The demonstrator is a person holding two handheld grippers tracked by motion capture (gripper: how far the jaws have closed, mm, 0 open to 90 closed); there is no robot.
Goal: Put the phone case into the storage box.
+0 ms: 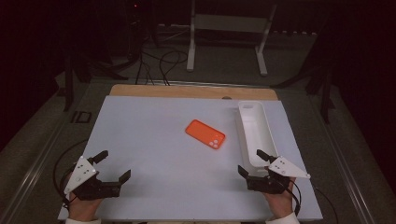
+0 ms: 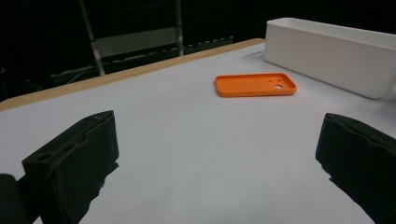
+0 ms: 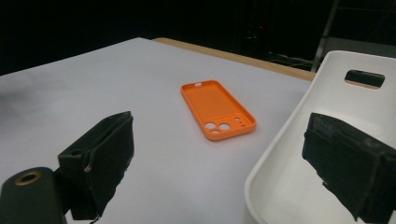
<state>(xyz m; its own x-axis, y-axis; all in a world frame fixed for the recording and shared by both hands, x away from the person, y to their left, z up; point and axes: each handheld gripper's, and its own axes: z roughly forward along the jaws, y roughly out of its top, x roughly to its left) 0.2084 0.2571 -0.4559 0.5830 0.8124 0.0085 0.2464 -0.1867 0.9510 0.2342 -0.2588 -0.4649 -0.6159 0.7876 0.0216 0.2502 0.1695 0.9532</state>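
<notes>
An orange phone case (image 1: 205, 134) lies flat on the white table top, hollow side up, with camera holes at its near end; it also appears as the phone case (image 2: 256, 85) and the phone case (image 3: 217, 108). A long white tray (image 1: 254, 130) stands to its right, empty inside. My left gripper (image 1: 112, 164) rests open at the table's near left corner, nothing between its jaws. My right gripper (image 1: 253, 162) is open at the near right, one jaw over the tray's near end (image 3: 299, 158), the other over the table.
The white table top (image 1: 154, 140) has a wooden strip along its far edge (image 1: 187, 91). Beyond it, on the dark floor, are a white stand's legs (image 1: 224, 42) and cables (image 1: 159, 65). A cable trails off the table's left side.
</notes>
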